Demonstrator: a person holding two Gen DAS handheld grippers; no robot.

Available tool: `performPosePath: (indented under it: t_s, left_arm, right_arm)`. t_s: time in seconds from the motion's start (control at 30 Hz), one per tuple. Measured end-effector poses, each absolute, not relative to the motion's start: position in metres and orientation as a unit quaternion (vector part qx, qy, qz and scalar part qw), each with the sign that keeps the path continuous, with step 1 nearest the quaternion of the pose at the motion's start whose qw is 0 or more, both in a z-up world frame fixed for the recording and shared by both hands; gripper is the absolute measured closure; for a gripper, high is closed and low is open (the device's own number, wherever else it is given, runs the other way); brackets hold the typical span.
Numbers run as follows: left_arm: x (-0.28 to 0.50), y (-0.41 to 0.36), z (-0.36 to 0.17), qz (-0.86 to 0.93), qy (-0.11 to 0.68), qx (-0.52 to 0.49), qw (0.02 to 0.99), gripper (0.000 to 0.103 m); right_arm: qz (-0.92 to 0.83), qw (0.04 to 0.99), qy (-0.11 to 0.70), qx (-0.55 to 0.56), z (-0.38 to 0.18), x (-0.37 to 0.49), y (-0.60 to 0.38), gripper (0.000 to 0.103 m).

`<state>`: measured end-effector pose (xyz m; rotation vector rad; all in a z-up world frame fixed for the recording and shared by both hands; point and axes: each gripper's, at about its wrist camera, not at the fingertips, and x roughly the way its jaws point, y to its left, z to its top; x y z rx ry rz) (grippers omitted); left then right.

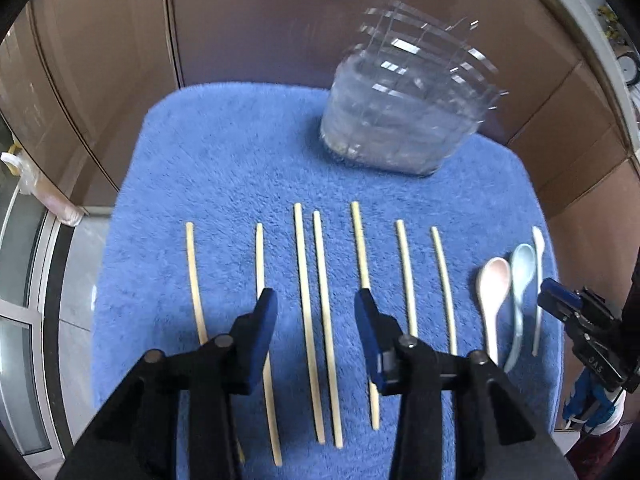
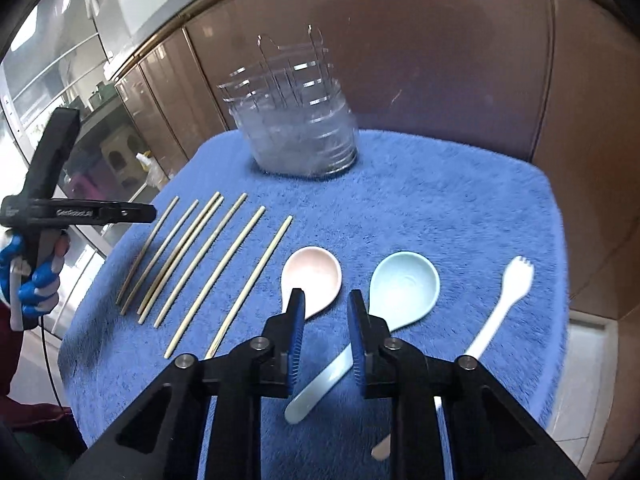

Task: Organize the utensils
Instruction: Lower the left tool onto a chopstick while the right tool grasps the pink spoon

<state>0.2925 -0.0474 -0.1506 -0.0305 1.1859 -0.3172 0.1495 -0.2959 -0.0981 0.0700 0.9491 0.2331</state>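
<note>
On the blue towel (image 1: pixel 224 160) covering the desk, seven chopsticks (image 1: pixel 306 312) lie in a row; the left tool (image 1: pixel 316 300) hangs above them, spread with nothing pinched, the middle pair showing in its gap. The right tool (image 2: pixel 326 300), narrowly parted and empty, hangs over the pink spoon (image 2: pixel 316 276) and blue spoon (image 2: pixel 408 284), the white fork (image 2: pixel 504 304) further right and the clear holder (image 2: pixel 300 136) far behind

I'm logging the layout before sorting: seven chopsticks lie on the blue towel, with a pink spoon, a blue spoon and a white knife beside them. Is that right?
Not quite. The white utensil is a fork, not a knife: the right wrist view shows tines at its far end. The rest holds: seven chopsticks on the blue towel, with the pink spoon and the blue spoon beside them.
</note>
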Motion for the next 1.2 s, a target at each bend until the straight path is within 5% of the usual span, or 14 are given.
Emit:
performPosePath:
  t_s: [0.4,1.2]
  left_arm:
    - [0.329,-0.050,-0.189,-0.133,0.614,-0.023,0.777,0.079]
    - [0.353,-0.076,-0.201,-0.154,0.643,-0.014,0.750,0.091]
  right_arm:
    - [0.152,0.859,0.488,0.030,-0.116,0.189,-0.296,0.084]
    - [0.208,0.818,0.536,0.006,-0.149,0.225,-0.285,0.090]
